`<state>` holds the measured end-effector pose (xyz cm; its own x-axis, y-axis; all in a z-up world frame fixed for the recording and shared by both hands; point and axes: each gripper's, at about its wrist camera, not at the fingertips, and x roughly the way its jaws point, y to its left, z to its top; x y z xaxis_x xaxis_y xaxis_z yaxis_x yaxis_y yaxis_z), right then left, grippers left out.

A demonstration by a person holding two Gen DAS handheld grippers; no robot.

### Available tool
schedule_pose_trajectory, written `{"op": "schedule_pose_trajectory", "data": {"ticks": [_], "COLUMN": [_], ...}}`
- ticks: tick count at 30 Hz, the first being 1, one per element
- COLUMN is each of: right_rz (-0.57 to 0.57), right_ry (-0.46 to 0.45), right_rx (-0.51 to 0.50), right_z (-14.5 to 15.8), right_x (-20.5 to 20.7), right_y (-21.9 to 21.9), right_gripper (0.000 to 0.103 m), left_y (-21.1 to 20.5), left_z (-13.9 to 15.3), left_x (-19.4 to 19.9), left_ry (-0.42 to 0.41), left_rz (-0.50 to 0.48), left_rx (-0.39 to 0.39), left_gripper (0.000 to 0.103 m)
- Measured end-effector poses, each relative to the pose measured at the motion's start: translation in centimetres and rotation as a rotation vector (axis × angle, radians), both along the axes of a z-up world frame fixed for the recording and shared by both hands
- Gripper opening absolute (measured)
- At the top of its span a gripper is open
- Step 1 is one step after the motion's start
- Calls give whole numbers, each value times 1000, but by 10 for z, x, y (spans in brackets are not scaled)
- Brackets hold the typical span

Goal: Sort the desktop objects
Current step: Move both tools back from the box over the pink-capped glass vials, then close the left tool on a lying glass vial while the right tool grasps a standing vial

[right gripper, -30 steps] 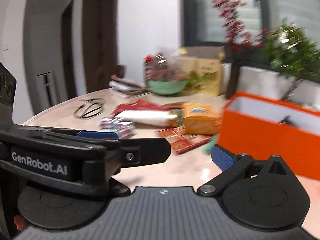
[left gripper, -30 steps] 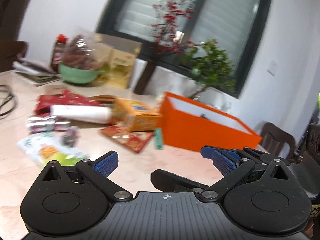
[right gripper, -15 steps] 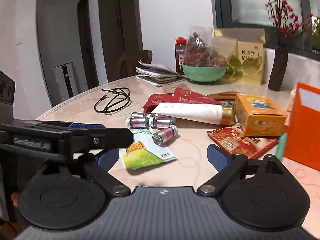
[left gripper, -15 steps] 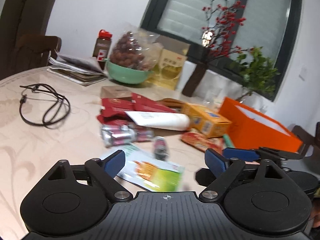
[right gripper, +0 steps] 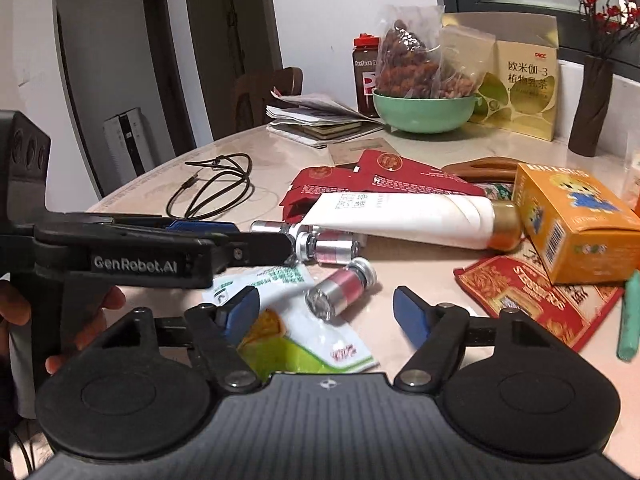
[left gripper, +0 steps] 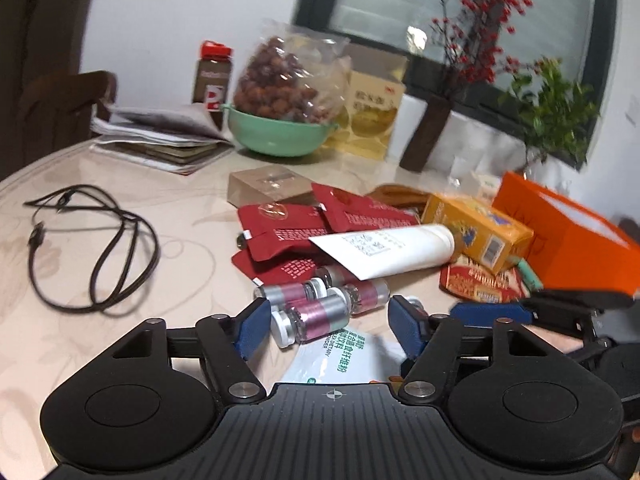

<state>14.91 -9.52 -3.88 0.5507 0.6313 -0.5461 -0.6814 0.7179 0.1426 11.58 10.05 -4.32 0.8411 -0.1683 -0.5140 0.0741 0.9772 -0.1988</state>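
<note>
My left gripper point(left gripper: 324, 330) & right gripper point(right gripper: 326, 312) jaws are closing, nothing gripped yet. Little bottle point(right gripper: 340, 286) lies on the bench point(right gripper: 420, 280) btwn right jaws, long way slanting, neck away.

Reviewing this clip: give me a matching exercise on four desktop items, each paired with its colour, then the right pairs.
Things:
1. bowl
2. tube
3. cable
4. storage box

Colours:
A. orange
B. black
C. mint green
D. white with a gold cap

Pairs: 1-C, 2-D, 3-B, 4-A
</note>
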Motion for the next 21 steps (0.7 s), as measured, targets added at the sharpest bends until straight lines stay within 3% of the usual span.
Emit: {"op": "schedule_pose_trajectory", "data": {"ticks": [3,10,12,14,18,21], "right_rz": [-2,12,17,22,14,-13], "right_ry": [4,13,12,15,6,10], "right_rx": [-21,-44,-47,-43,-65,-75], "right_z": [-2,-6,-5,-5,-4,-4], "right_x": [6,12,13,14,14,16], "right_y": [6,10,9,6,-7,-16], "right_gripper": [71,64,62,55,53,46], "left_y": [-1,-4,-6,-10,-20,-27], "left_z": [-1,-3,-2,0,3,3], "left_x": [7,12,12,12,14,18], "left_ry": [17,39,39,37,21,15], "left_rz": [-39,-59,-81,-115,-132,-149], "left_rx": [21,24,28,35,85,104], "left_gripper": [62,53,45,45,62,67]}}
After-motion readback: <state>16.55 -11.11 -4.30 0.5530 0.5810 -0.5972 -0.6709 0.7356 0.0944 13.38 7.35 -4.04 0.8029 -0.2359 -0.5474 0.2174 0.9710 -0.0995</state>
